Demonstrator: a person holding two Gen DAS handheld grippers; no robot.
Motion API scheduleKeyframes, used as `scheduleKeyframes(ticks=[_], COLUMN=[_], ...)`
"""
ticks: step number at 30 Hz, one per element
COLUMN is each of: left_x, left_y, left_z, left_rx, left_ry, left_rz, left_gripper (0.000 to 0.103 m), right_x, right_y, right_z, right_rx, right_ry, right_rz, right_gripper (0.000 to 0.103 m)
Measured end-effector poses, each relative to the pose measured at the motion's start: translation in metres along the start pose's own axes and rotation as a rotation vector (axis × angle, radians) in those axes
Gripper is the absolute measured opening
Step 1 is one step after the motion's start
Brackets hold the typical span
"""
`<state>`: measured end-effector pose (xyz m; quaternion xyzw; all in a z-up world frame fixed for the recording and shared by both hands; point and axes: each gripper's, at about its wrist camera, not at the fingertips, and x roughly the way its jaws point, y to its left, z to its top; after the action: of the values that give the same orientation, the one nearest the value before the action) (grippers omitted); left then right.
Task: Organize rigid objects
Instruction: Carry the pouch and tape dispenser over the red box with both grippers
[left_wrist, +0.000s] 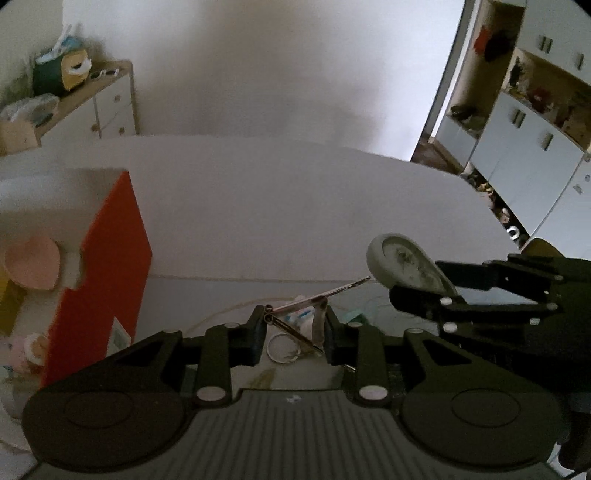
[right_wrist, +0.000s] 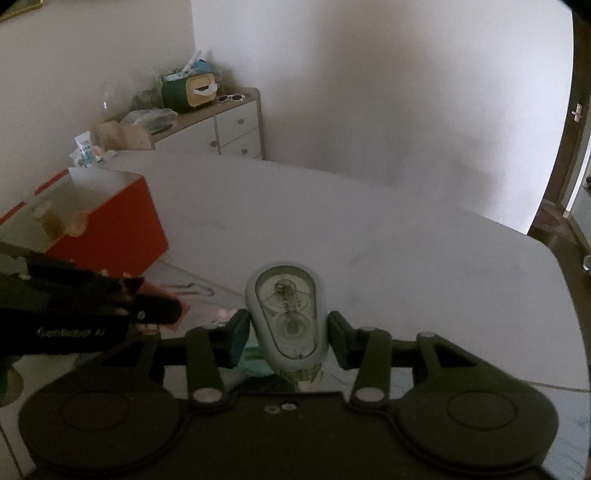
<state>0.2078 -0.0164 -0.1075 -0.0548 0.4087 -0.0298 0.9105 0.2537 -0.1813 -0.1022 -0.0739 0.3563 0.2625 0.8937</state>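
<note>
My left gripper (left_wrist: 294, 334) is shut on a folded metal tool (left_wrist: 295, 314), thin silver arms with a long rod sticking up to the right, held above the table. My right gripper (right_wrist: 289, 334) is shut on a grey oval correction tape dispenser (right_wrist: 286, 314), held upright; it also shows in the left wrist view (left_wrist: 406, 264) at the right. An open red box (right_wrist: 110, 225) with white inside stands on the left and holds small items; it also shows in the left wrist view (left_wrist: 107, 258). The left gripper body (right_wrist: 85, 314) sits just left of my right gripper.
A white table (right_wrist: 332, 221) spreads ahead. A metal ring (left_wrist: 281, 348) and small clutter lie below my left gripper. A drawer unit (right_wrist: 236, 125) with a green tissue holder stands at the back left. Shelving (left_wrist: 535, 110) is at the far right.
</note>
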Motion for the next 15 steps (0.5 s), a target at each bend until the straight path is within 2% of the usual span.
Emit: scheduleKeyframes(ticks=[15], left_x=[-0.061], left_y=[0.003], left_z=[0.005], left_rx=[0.013], left_ry=[-0.039], left_rz=[-0.054], left_gripper=[0.030], right_x=[-0.067], right_y=[0.044], right_z=[0.010], right_rx=[0.014], right_ry=[-0.007], right_rz=[-0.032], right_gripper=[0.045])
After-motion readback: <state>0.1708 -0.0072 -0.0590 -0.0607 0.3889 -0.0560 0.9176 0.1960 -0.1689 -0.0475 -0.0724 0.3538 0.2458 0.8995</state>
